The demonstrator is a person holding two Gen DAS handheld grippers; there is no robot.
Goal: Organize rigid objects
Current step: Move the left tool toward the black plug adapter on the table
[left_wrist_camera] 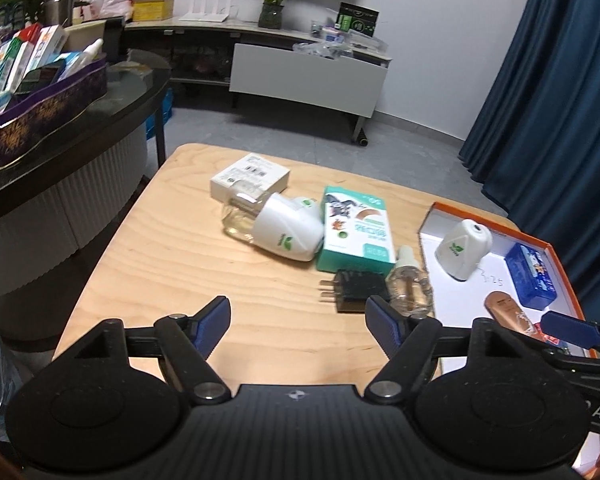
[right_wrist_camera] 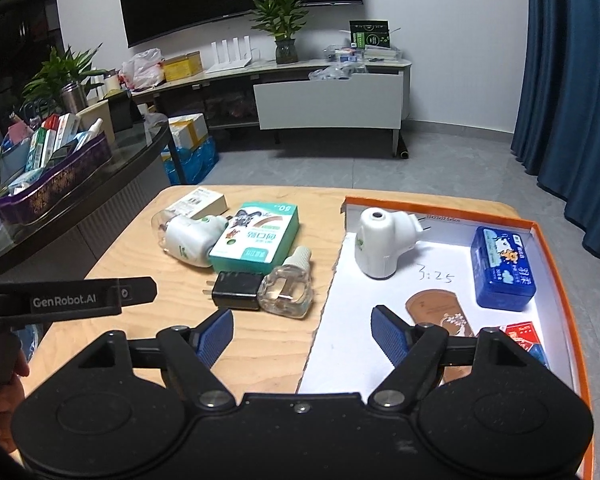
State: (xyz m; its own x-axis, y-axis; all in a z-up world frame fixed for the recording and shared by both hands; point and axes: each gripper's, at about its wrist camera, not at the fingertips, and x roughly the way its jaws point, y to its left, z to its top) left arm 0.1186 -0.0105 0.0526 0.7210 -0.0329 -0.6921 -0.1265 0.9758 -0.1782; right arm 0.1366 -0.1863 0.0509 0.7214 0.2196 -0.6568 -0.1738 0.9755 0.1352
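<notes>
Claws first: left claw is spread with nothing between the pads, held low over the near table edge; right claw is spread too, empty, straddling the near-left edge of the orange-rimmed tray.

Step is judged as between placements: tray is partly filled, loose cluster on the table is not yet cleared.

Nearest loose items: black plug adapter, lying flat, prongs pointed left, and touching it on the right the clear refill bottle, on its side, long axis running near-to-far, white cap end pointed away and slightly right. Either is judged the likely next pick. For the bottle, a pinch across the glass body is called for, pads square to that axis; the glass looks slick, so slip is a risk.

Behind them: teal box, flat, and the white plug-in vaporizer with bottle attached, on its side, bottle end pointed far-left. Farthest: white carton.

Already in the tray: copper-toned flat piece, red card pack, blue box, second white vaporizer, upright, prongs to the right.
</notes>
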